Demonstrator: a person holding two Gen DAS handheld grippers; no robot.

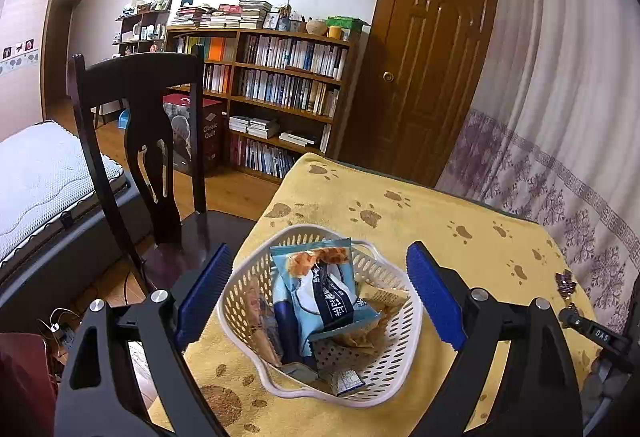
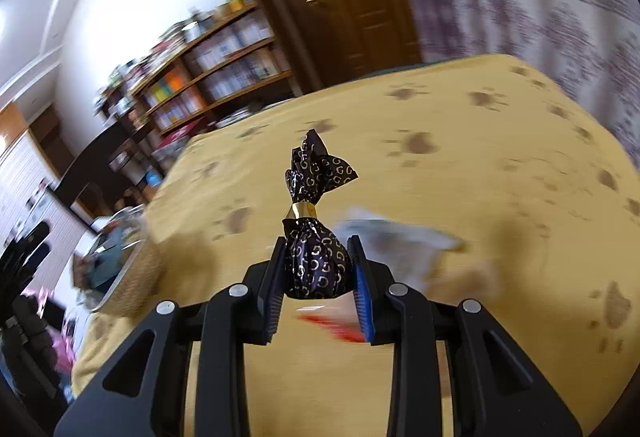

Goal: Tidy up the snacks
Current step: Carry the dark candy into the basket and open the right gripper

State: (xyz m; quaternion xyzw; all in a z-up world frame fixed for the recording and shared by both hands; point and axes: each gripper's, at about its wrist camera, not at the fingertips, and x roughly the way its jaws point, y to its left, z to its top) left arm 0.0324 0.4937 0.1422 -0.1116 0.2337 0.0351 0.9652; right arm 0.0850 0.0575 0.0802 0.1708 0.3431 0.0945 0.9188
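Note:
A white perforated basket (image 1: 394, 361) stands on the yellow paw-print cloth (image 1: 420, 209), holding a light-blue snack packet (image 1: 320, 289) and several smaller wrapped snacks. My left gripper (image 1: 320, 293) is open, its blue pads either side of the basket. In the right wrist view my right gripper (image 2: 316, 265) is shut on a dark candy (image 2: 314, 257) with gold rings on its wrapper and a twisted top, held above the cloth (image 2: 460, 177). That candy (image 1: 565, 283) and part of the right gripper show at the far right of the left wrist view. The basket (image 2: 112, 257) is blurred at the left.
A dark wooden chair (image 1: 140, 109) stands at the table's left side. Behind are a bookshelf (image 1: 276, 85), a brown door (image 1: 424, 57) and a patterned curtain (image 1: 560, 117). Blurred pale and red packets (image 2: 400, 237) lie on the cloth just under the right gripper.

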